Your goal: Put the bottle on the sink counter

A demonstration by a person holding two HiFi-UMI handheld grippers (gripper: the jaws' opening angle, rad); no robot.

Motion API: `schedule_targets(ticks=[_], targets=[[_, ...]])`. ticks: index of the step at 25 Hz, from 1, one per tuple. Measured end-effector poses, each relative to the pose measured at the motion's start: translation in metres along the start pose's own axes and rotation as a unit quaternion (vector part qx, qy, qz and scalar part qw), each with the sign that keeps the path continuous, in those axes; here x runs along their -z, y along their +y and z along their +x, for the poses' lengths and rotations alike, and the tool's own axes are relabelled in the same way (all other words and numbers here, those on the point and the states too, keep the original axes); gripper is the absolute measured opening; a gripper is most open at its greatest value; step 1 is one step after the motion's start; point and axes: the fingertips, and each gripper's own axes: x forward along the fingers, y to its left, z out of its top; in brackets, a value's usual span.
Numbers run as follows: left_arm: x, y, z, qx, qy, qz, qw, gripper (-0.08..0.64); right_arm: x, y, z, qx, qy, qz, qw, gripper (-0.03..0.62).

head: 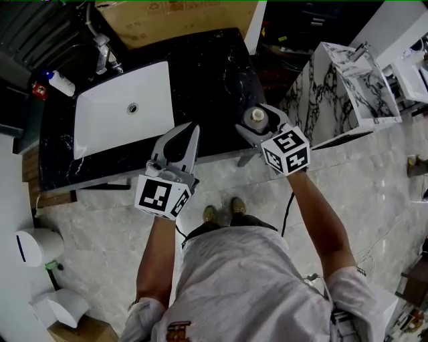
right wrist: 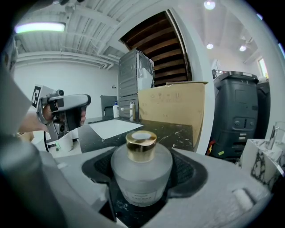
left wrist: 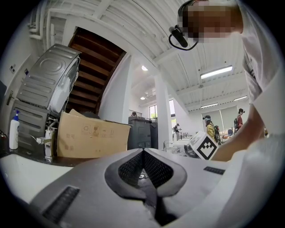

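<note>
The right tool (head: 260,121) was clamped on the bottle (right wrist: 141,170), a squat frosted glass one with a gold cap, its two padded jaws pressed against the round sides. The bottle stood upright in that grip, over the black veined table (head: 214,80), to the right of the white sink basin (head: 124,107) and near the table's front edge. Dark marble showed directly beneath the bottle's base in the right gripper view, but whether the base touched the surface or was just clear of it could not be told.

The left tool (left wrist: 143,153) had its jaws together with nothing between them; the mesh pads met at their tips. It was held in front of the sink basin's near right corner, over the table's front edge, well apart from the bottle.

Behind the sink basin, at its far left corner, stood a chrome faucet (head: 101,52). Farther left of the basin a white spray bottle (head: 60,83) with a blue top lay at the table's end. A cardboard box (head: 177,20) rested beyond the basin, against the table's back edge. Far to the right of the basin, off the table, stood a white marble-veined stand (head: 334,93).
</note>
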Motion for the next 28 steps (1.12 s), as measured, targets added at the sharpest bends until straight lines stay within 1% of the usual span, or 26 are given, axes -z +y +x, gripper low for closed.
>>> schedule_targets(ticks=[7,10,14,28], targets=[[0.004,-0.003,0.002,0.009,0.005,-0.001,0.9999,0.0,0.0,0.001,0.0,0.0,-0.005,0.0,1.0,0.334],[0.003,-0.003,0.002,0.012,0.004,-0.001,0.9999,0.0,0.0,0.003,0.0,-0.003,-0.004,0.004,1.0,0.35],[0.001,-0.003,0.002,0.016,0.002,0.0,0.9999,0.0,-0.002,0.002,-0.004,0.003,-0.01,0.004,1.0,0.35],[-0.007,-0.006,0.002,0.025,-0.008,-0.001,0.9997,0.0,-0.05,0.001,-0.034,0.018,-0.075,0.015,0.997,0.35]])
